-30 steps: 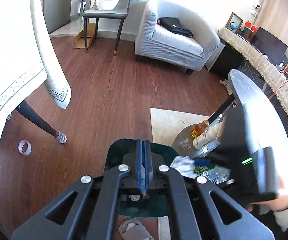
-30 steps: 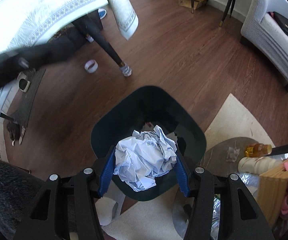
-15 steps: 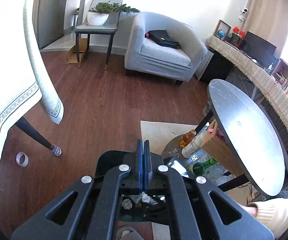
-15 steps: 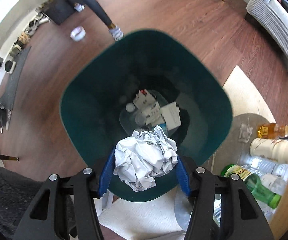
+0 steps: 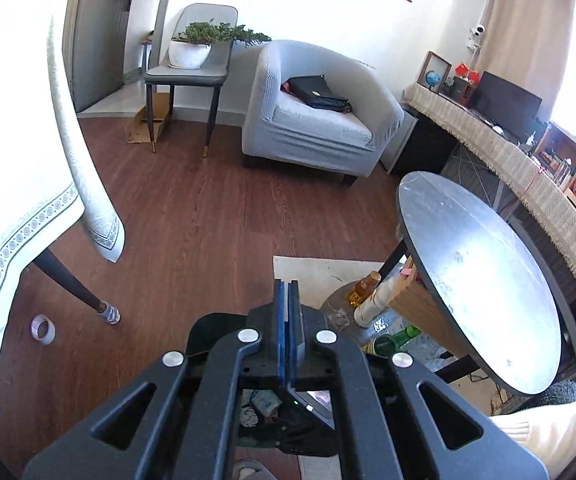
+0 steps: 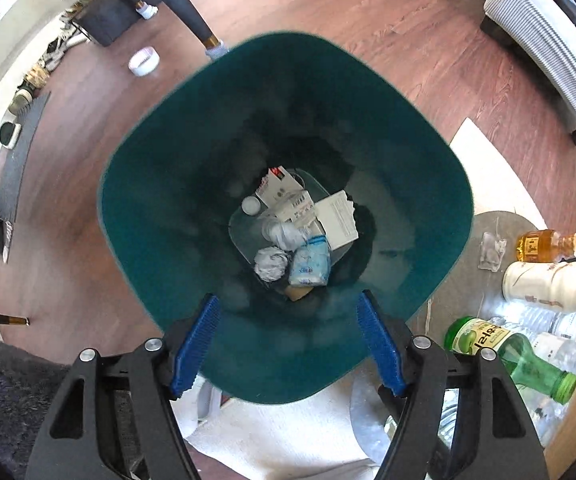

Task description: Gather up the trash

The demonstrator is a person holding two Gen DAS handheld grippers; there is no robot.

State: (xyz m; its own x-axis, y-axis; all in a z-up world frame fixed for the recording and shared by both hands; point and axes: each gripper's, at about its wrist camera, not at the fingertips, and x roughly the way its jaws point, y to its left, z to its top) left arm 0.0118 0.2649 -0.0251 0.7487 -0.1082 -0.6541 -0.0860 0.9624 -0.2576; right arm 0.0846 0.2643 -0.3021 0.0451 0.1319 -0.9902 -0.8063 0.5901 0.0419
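Paper dropped, R jaws apart over bin.

My right gripper (image 6: 288, 340) points straight down into the dark-green plastic trash bin (image 6: 159, 200); its jaws have just been opening, nothing betw. them. Crumpled white paper ball (image 6: 270, 264) lies at the bin's bottom w/ other scraps. Left gripper (image 5: 286, 312): jaws together, empty.

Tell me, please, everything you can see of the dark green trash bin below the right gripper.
The trash bin is dark teal-green, smooth like plastic, with a rounded-square rim and walls tapering to a smaller bottom. It stands upright and open on the wooden floor, partly on a pale rug. At the bottom lie a crumpled paper ball, white cartons, a small cap and a blue-and-white packet. The right gripper hangs above its near rim, its jaws having just been opening, with nothing between them.
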